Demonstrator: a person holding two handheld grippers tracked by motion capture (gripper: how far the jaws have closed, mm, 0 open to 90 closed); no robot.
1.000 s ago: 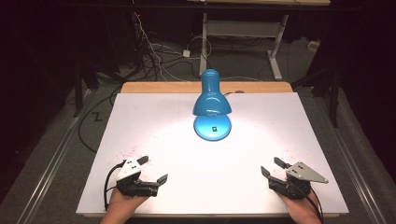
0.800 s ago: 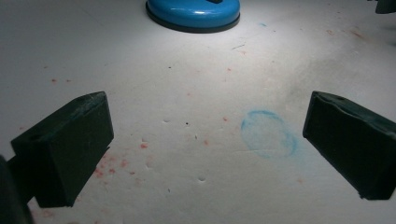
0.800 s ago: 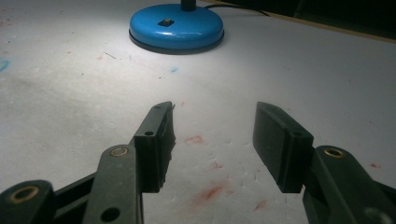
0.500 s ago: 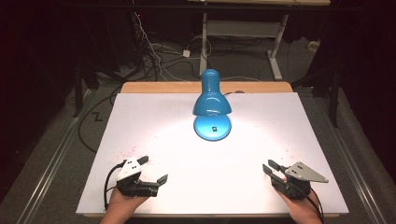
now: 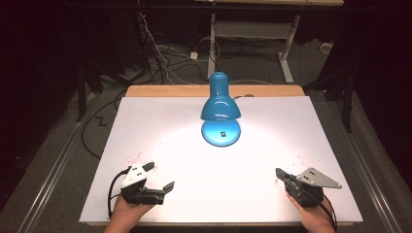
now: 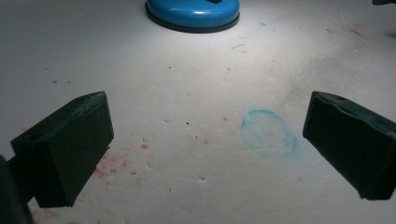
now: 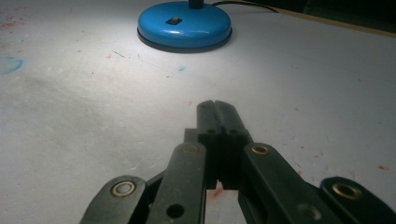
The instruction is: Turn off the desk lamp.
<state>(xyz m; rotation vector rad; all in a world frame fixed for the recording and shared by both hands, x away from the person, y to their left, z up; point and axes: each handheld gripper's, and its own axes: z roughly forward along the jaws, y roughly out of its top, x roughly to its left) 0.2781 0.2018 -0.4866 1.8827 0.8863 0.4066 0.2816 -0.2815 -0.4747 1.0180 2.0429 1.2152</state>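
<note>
The room is dark, with cables (image 5: 160,58) on the floor and a metal frame (image 5: 252,34) far back. In the middle stands a counter (image 5: 160,126) with a white top, lit by a bright pool of light. A strip of wood (image 5: 165,91) shows along its far edge.

A blue lamp (image 5: 221,104) stands near the far middle of the counter. Its round base (image 5: 221,133) sits flat on the white top. The shade leans toward the person and points down, so the light falls on the base and the counter in front of it. From base to shade, the lamp's long line runs up and toward the near side. A small switch (image 7: 174,20) sits on top of the base.

The left tool (image 5: 154,177) rests low at the near left corner, held in the left hand (image 5: 127,213). Its two black jaws are wide apart with nothing between them. A faint blue ring (image 6: 269,133) and small red specks (image 6: 121,161) mark the white top between and near them.

The right tool (image 5: 280,174) is at the near right corner, held in the right hand (image 5: 316,218). Its jaws are pressed together with nothing in them. Both tools point toward the lamp and stay well apart from it.
</note>
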